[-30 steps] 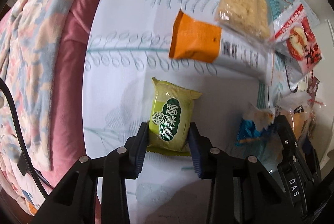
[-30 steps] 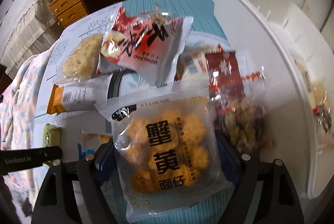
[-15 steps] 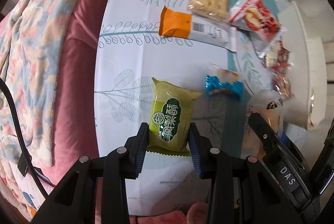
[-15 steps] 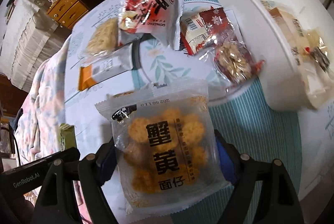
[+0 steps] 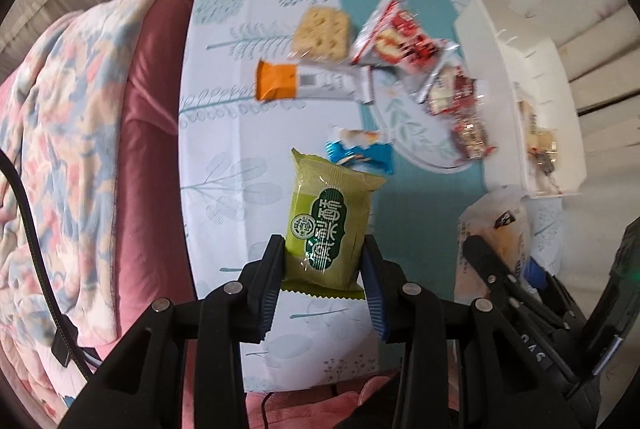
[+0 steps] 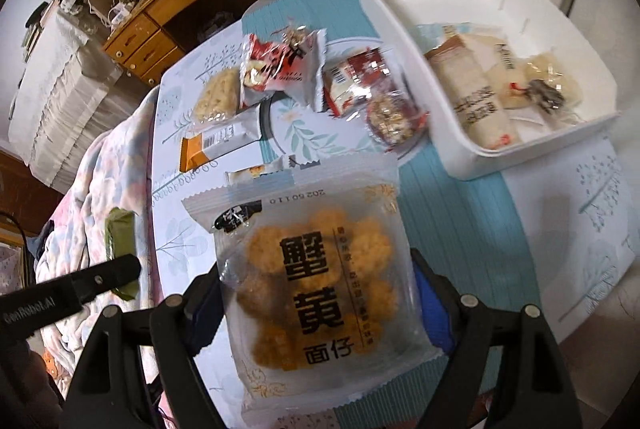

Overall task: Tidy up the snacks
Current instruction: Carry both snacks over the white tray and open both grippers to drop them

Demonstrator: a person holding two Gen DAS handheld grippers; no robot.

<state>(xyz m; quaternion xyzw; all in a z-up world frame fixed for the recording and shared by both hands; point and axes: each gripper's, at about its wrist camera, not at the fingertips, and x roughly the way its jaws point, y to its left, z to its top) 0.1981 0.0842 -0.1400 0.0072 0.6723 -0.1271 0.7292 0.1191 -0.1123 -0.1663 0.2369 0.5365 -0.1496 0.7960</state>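
Note:
My left gripper point(image 5: 325, 263) is shut on a green snack packet point(image 5: 328, 225), held well above the table. My right gripper point(image 6: 316, 293) is shut on a clear bag of orange crackers point(image 6: 320, 269), also lifted; the bag shows at the right edge of the left wrist view point(image 5: 496, 229). A white bin point(image 6: 480, 41) at the right holds a few wrapped snacks. On the table lie an orange-ended bar point(image 5: 308, 83), a pale cracker pack point(image 5: 322, 33), a red-and-white packet point(image 5: 400, 41), a small blue packet point(image 5: 360, 149) and dark red packets point(image 5: 456, 101).
The table has a white leaf-print cloth with a teal runner point(image 6: 460, 229). A pink sofa with a floral blanket point(image 5: 80, 149) lies left of the table. Wooden drawers and a desk point(image 6: 168, 25) stand beyond the table's far end.
Both grippers have risen with their packets, so the table looks smaller and farther below. The white bin's inside has come into the right wrist view.

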